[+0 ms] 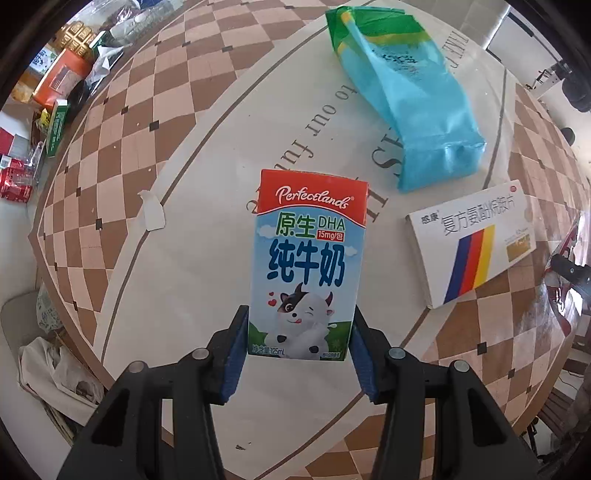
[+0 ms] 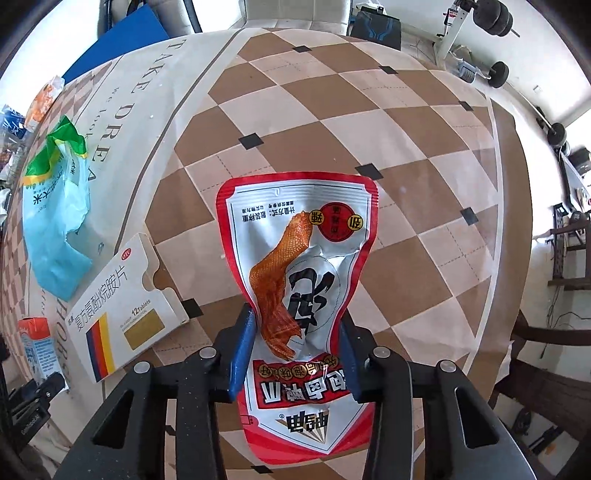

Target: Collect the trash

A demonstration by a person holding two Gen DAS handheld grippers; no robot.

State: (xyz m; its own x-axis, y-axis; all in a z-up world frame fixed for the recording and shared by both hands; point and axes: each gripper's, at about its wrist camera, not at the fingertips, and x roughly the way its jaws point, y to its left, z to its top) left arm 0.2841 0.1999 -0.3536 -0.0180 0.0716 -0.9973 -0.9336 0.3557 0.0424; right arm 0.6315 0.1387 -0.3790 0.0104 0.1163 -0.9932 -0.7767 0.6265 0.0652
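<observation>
A small milk carton (image 1: 306, 258) with a red top and a cartoon cow sits between the blue pads of my left gripper (image 1: 301, 314), which is shut on its lower sides above the tablecloth. In the right wrist view the same carton (image 2: 35, 347) shows at the far left. My right gripper (image 2: 295, 314) points down at a red and white snack pouch (image 2: 299, 236) lying on the checkered cloth. Its pads press in on the pouch's narrowed, crumpled waist. A blue and green plastic bag (image 1: 406, 99) and a white medicine box (image 1: 476, 243) lie beside the carton.
The bag (image 2: 55, 210) and medicine box (image 2: 118, 306) lie left of the pouch. A paper scrap (image 1: 151, 212) rests on the cloth. Boxes and wrappers are piled (image 1: 59, 77) at the table's far left. Crumpled paper (image 1: 55, 369) lies below the table edge. Dumbbells (image 2: 495, 18) stand beyond.
</observation>
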